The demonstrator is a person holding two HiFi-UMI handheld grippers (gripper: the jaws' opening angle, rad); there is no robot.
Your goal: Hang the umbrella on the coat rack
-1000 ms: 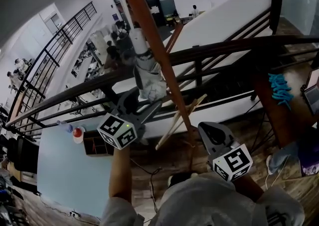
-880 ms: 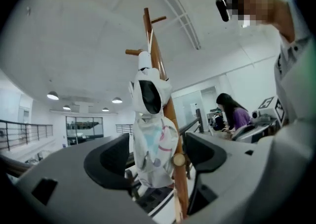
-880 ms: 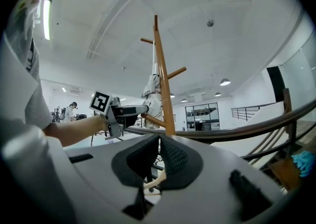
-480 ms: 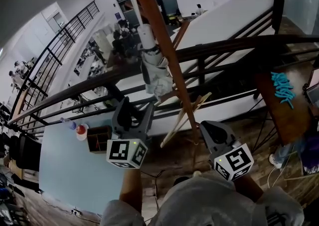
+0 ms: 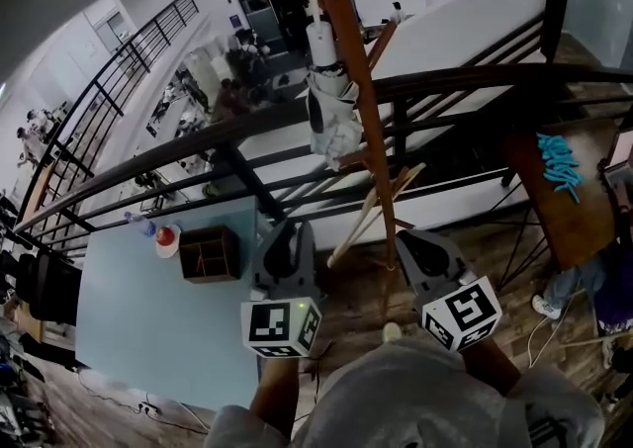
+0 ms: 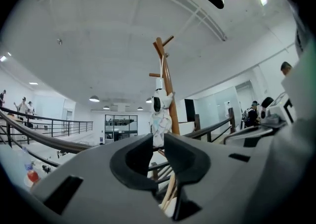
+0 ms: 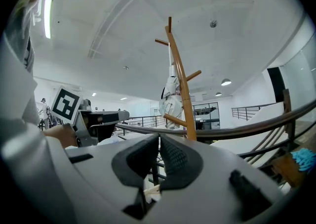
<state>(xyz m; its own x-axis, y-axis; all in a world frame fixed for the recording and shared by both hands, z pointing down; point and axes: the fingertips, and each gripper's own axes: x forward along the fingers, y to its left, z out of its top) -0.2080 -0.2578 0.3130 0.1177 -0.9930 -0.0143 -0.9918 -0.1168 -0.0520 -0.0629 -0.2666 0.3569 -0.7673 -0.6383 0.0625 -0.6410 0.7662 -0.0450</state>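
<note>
The folded white umbrella (image 5: 331, 115) hangs upright from a peg high on the brown wooden coat rack (image 5: 361, 110), with nothing holding it. My left gripper (image 5: 287, 228) is well back from it, below and to the left. Its jaws have just been closing and now stand a narrow slit apart with nothing between them. In the left gripper view the umbrella (image 6: 159, 119) and rack (image 6: 168, 84) show beyond the left gripper (image 6: 158, 136). My right gripper (image 5: 413, 238) is shut and empty, near the rack's foot. The right gripper view shows the umbrella (image 7: 172, 102) on the rack (image 7: 183, 89) ahead of the right gripper (image 7: 159, 136).
A dark metal railing (image 5: 198, 154) runs across just behind the rack, with an open hall far below. A pale blue surface (image 5: 148, 327) carries a small wooden box (image 5: 209, 253) and a red-topped object (image 5: 165, 235). A wooden shelf with a turquoise item (image 5: 557, 167) stands at right.
My left gripper drew back from the umbrella, moving down and right, and its wide jaws narrowed to a slit. The umbrella stays hanging on the rack. The right gripper shifted only slightly.
</note>
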